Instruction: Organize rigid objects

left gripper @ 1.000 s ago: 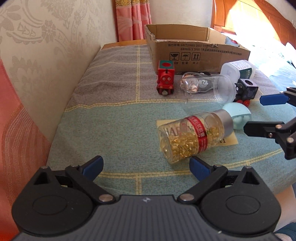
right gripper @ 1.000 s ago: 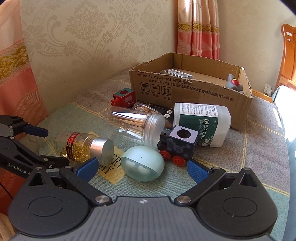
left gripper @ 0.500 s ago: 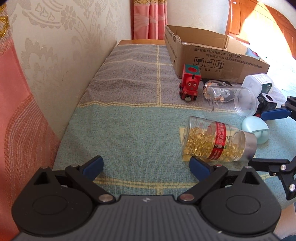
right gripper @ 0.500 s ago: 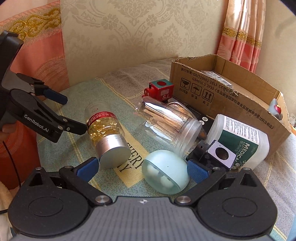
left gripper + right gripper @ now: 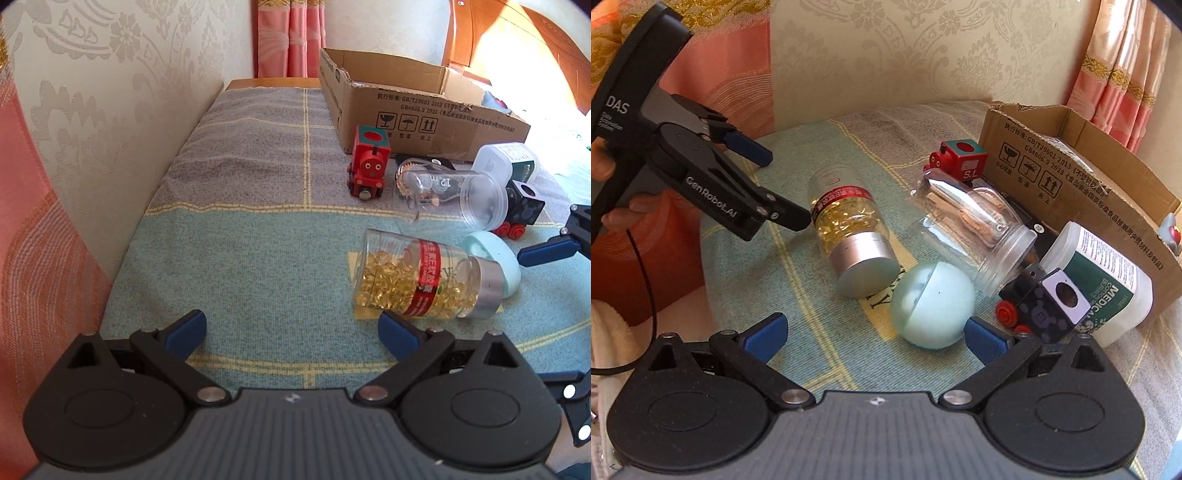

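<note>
A capsule bottle (image 5: 424, 280) with a red label and silver cap lies on its side on the cloth. My left gripper (image 5: 291, 332) is open, with the bottle just ahead of its right finger. From the right wrist view, the left gripper (image 5: 779, 184) straddles the bottle's base end, its lower finger close to the capsule bottle (image 5: 853, 229). My right gripper (image 5: 875, 338) is open, and a mint egg-shaped case (image 5: 934, 306) lies just ahead of its right finger. A clear jar (image 5: 971, 229), a red toy train (image 5: 956, 158) and a black toy train (image 5: 1049, 302) lie nearby.
An open cardboard box (image 5: 406, 110) stands at the back with a few items inside. A white medical bottle (image 5: 1108, 280) lies against it. A patterned wall runs along the left of the cloth-covered table (image 5: 240, 240). A person's hand (image 5: 624, 214) holds the left gripper.
The left gripper has drawn alongside the capsule bottle's base end. The right gripper has come closer to the mint case and swung left. Both stayed open, and no object moved.
</note>
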Demonstrator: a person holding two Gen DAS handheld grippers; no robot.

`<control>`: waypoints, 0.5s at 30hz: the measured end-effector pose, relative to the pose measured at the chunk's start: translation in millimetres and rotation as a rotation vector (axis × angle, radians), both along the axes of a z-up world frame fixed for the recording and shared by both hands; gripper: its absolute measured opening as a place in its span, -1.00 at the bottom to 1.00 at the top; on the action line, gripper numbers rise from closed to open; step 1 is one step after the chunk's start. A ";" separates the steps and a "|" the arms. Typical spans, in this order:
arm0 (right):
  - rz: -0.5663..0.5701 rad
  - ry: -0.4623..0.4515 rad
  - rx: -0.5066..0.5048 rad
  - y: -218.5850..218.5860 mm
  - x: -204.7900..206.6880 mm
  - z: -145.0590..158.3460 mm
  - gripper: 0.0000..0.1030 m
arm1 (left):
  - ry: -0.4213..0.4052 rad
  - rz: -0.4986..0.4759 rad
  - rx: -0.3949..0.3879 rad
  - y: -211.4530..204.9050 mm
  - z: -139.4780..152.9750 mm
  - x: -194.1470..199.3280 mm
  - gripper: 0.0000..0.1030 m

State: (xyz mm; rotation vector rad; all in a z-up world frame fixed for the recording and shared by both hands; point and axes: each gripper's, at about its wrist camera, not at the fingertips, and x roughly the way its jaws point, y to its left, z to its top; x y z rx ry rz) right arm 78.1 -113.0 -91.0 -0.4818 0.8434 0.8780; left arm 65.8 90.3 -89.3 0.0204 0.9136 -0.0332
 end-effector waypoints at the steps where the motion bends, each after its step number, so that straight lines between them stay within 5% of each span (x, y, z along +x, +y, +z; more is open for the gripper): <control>1: -0.008 -0.006 0.002 -1.2 -2.7 -0.9 1.00 | -0.001 -0.001 0.001 -0.4 0.0 -0.1 0.92; 15: -0.319 -0.129 0.079 -13.0 0.2 -17.1 0.78 | 0.007 -0.002 0.017 -3.3 -0.8 -1.6 0.92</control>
